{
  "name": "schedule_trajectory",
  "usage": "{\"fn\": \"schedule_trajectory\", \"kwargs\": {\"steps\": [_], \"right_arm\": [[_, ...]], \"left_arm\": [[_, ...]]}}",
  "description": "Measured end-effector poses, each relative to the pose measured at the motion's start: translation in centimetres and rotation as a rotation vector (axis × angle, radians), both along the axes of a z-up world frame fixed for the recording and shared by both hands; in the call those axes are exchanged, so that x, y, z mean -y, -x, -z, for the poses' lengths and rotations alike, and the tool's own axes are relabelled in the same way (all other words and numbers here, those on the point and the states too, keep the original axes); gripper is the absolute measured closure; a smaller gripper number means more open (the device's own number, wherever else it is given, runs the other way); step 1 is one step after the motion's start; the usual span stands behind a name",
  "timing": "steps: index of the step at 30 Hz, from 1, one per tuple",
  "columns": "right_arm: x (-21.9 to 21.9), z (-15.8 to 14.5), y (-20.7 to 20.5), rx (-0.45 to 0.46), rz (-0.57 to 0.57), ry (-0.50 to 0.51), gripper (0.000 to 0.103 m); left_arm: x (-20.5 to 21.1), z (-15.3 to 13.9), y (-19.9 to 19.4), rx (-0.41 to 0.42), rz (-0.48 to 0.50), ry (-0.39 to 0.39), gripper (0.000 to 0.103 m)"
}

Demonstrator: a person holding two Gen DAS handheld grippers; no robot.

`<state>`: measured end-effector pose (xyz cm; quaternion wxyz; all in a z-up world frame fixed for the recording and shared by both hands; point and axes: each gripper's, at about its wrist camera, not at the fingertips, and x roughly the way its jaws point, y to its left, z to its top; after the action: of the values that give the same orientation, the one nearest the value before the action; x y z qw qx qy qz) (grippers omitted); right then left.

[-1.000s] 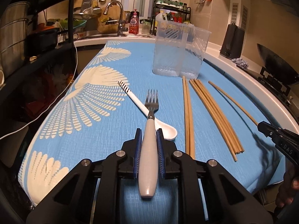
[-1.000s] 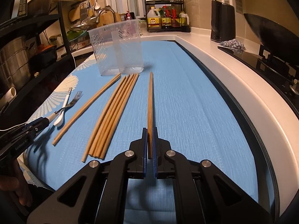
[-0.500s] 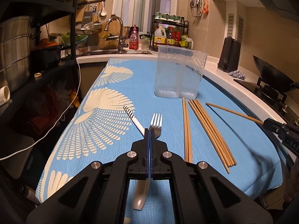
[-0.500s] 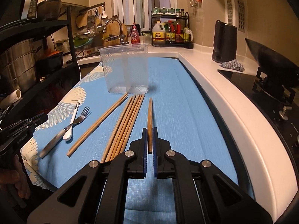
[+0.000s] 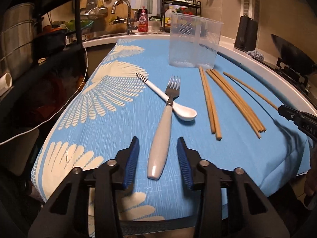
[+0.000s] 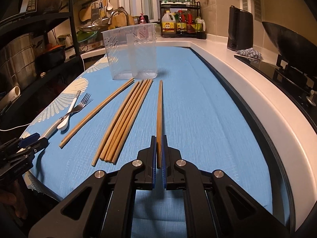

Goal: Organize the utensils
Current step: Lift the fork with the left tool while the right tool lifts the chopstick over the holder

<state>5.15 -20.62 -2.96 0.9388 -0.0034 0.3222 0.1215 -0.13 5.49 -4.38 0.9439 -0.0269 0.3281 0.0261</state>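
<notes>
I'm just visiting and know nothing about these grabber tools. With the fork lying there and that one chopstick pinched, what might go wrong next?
1. The left gripper is opening, its pads clear of the fork, whose neck lies across the spoon. Lifting the fork could drag or flick the spoon.
2. The right gripper pinches a chopstick near one end, so it might swing or slip.
3. The container looks light; a long chopstick could tip it.
</notes>
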Motion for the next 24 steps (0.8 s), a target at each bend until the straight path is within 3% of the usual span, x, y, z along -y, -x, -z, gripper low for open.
{"fn": "schedule_trajectory", "kwargs": {"steps": [4, 11, 24], "right_arm": [[-0.1, 0.2, 0.1, -0.004, -0.003, 0.001, 0.098], [0.2, -1.3, 0.8, 0.026, 0.003, 0.001, 0.098], [0.4, -8.8, -0.3, 0.184, 0.003, 0.025, 0.098]], "left_arm": [[0.3, -0.1, 0.1, 0.007, 0.012, -0.011, 0.083], [1.2, -2.1, 0.8, 0.083, 0.033, -0.021, 0.086], [1.6, -8.3, -2.0, 0.207, 0.035, -0.027, 0.086]]}}
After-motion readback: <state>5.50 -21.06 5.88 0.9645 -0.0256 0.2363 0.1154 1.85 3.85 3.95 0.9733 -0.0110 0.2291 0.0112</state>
